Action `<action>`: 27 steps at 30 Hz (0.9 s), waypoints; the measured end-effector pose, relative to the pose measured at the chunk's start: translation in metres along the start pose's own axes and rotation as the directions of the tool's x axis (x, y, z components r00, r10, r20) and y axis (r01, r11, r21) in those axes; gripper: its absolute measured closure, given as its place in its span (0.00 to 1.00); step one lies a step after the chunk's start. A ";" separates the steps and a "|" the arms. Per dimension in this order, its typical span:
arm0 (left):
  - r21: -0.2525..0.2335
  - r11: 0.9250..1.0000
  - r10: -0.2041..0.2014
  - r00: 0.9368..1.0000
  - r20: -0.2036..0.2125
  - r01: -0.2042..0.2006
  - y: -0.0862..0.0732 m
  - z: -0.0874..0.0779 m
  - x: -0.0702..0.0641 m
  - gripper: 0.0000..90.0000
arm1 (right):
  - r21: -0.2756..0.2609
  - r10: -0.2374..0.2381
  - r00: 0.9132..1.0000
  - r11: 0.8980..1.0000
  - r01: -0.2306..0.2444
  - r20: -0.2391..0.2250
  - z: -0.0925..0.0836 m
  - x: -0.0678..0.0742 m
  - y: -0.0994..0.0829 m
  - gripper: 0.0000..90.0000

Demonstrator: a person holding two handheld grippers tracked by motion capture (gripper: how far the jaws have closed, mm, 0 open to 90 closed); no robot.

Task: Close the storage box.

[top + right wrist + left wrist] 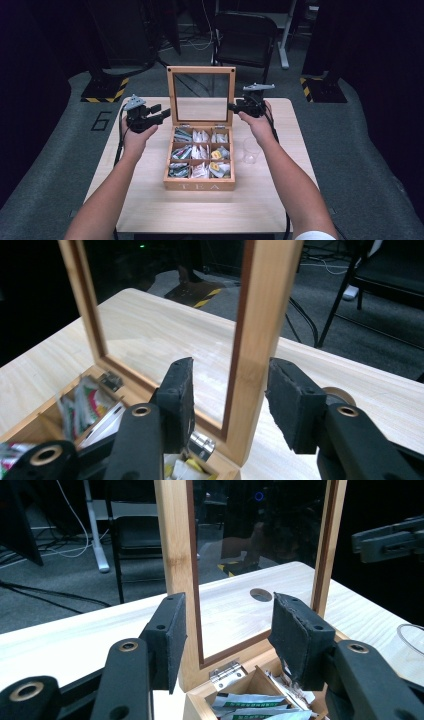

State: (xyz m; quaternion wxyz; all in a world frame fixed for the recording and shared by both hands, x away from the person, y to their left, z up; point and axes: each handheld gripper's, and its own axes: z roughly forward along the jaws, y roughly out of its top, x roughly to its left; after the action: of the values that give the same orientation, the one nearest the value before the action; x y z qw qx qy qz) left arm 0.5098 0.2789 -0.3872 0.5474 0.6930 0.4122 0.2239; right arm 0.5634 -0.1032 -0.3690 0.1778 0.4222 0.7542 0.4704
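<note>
The left claw [161,115] stands at the left upright of the lid frame [201,70]. In the left gripper view its two black pads [172,637] are parted, with that upright between them, close to the one pad and clear of the other; I cannot tell whether the near pad touches the wood. The right claw [234,106] is at the right upright. In the right gripper view the upright stands between the two pads [295,402] with a gap on each side, so this claw is parted and grips nothing.

There are two claws, one in each hand, and one tea box [199,185]. The box is of light wood with "TEA" on its front wall. It lies near the middle of the worktop [150,205] between the person's forearms, front wall toward the person, long axis running from the person toward the far edge. Its lid stands open and upright at the far end on two metal hinges [226,673], a wooden frame around a clear pane, broad face toward the person.

Inside, the box has nine compartments, three rows of three, each holding paper tea sachets [199,152] in white, green and yellow; their number is too small to count.

One clear glass cup [250,151] stands upright on the worktop just right of the box, near the right wrist. One dark folding chair [245,37] stands on the floor beyond the worktop.
</note>
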 end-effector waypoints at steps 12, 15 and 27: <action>0.018 1.000 -0.019 1.000 -0.006 0.019 -0.003 -0.009 0.002 0.52 | 0.004 -0.077 0.996 0.997 0.077 -0.034 -0.016 0.020 -0.015 0.51; 0.012 1.000 -0.020 1.000 -0.004 0.020 -0.002 -0.011 0.000 0.52 | -0.009 -0.089 0.995 0.996 0.089 -0.033 -0.022 0.026 -0.017 0.50; 0.005 1.000 0.002 1.000 0.028 -0.003 0.001 -0.017 -0.010 0.52 | -0.006 -0.123 0.989 0.992 0.123 -0.080 -0.039 0.047 -0.033 0.55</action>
State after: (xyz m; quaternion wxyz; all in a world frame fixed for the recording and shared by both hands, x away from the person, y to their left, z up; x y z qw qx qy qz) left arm 0.4913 0.2805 -0.3797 0.5512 0.6981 0.4041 0.2136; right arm 0.4945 -0.0937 -0.3716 0.1762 0.3556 0.7850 0.4757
